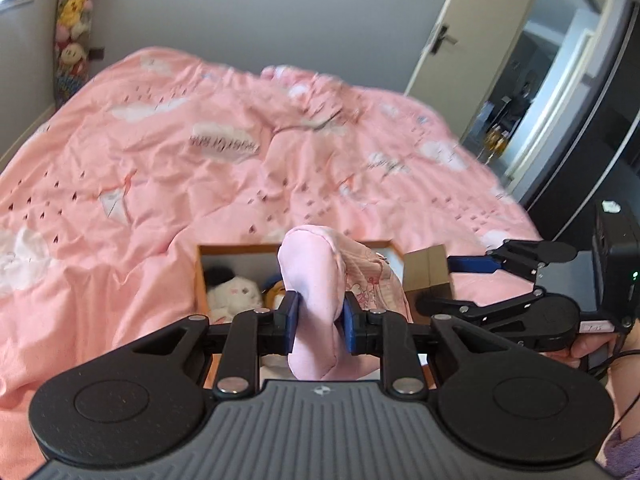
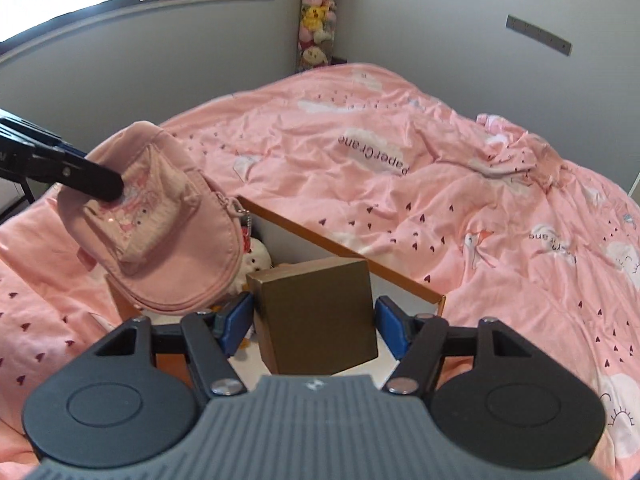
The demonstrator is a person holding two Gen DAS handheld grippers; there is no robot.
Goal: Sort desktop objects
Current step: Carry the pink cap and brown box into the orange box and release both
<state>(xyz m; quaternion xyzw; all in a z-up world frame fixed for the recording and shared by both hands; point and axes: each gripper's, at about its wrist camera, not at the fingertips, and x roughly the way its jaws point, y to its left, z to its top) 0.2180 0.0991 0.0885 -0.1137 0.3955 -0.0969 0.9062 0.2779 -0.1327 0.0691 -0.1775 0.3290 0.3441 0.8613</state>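
Between left tongs (image 1: 319, 317), pink pouch (image 1: 312, 280) (clamped), above bedspread (image 1: 160, 160)

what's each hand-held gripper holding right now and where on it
Left hand-held gripper: the pink pouch, pinched near one end. Right hand-held gripper: the brown box, clamped across its two opposite sides.

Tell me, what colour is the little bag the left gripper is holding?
The little bag is pink, with a paler printed front pocket. The right wrist view shows it best.
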